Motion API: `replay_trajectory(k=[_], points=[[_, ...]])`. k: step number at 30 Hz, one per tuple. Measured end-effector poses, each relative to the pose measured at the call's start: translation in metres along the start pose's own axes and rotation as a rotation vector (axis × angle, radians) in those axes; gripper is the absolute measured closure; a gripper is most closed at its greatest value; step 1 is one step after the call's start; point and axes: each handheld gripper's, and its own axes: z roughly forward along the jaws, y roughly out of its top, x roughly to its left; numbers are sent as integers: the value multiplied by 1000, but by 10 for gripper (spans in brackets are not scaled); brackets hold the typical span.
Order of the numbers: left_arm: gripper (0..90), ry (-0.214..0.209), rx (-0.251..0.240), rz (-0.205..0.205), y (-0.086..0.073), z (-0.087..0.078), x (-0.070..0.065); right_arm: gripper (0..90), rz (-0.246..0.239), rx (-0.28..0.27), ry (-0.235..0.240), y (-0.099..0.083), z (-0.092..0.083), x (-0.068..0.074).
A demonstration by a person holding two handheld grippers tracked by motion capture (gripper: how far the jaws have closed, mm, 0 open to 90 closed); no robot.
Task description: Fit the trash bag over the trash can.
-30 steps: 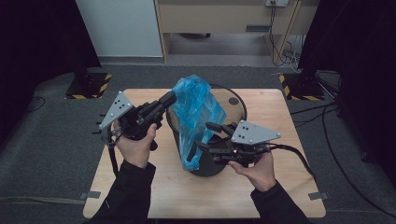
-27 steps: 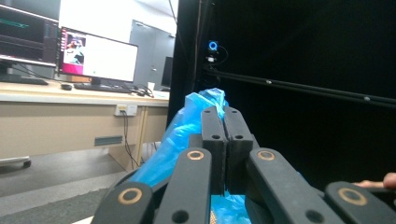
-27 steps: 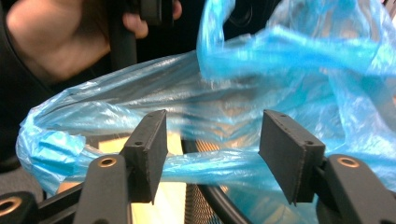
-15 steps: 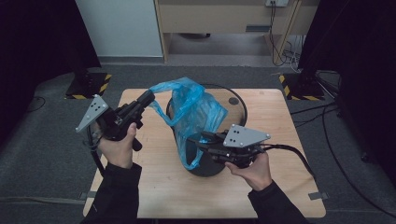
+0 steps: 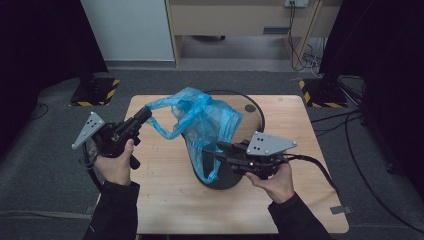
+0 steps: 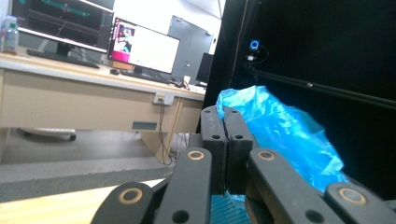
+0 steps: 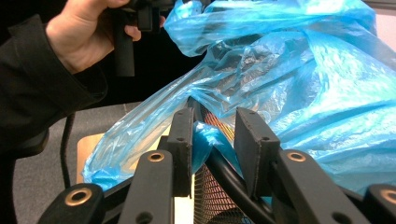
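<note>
Bin (image 5: pixel 220 175): black wire-mesh, upright near the middle of the desk (image 5: pixel 165 200), taken here as landmark. Bag (image 5: pixel 205 122): blue plastic film, draped over the bin's mouth and rising above it, one corner drawn out to the left of the bin, a further fold hanging down the bin's near side. Left hand-held gripper (image 5: pixel 142 116): left of the bin and clear of it, jaws closed tight on the drawn-out corner of the bag, the film stretched taut back to the bin. Right hand-held gripper (image 5: pixel 212 148): at the bin's near rim, reaching in from the right; its jaws have just been closing and stand astride the rim, with a fold of bag and the rim wire between them, the pads not seen pressing together. Both hands come from the near edge of the desk.
</note>
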Motion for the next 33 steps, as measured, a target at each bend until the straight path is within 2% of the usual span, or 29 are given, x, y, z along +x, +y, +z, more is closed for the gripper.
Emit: replay_trajectory(k=[2,5,10,17,20,22,25,29,33], points=[[891,1,9,-6,-3,0,2,819,9,-17,9,2,-3,0],[891,3,25,-7,-8,-1,3,857,10,-17,-9,4,-10,-3],[890,14,69,-1,-19,0,6,880,37,-28,-38,1,-26,-14],[890,-3,161,-6,-44,7,2,885,72,-55,-102,-2,-56,-30],[889,-6,184,-6,-52,8,0,821,102,-56,-112,-4,-57,-31],[889,-10,203,-7,-57,8,-1,727,110,-58,-118,-5,-55,-31],[889,-14,223,-10,-65,6,-2,603,125,-56,-172,-6,-54,-31],[888,-21,241,-26,-72,5,-2,554,144,-54,-199,-12,-53,-32],[887,-22,266,-23,-79,7,-3,569,178,-43,-162,-15,-49,-30]])
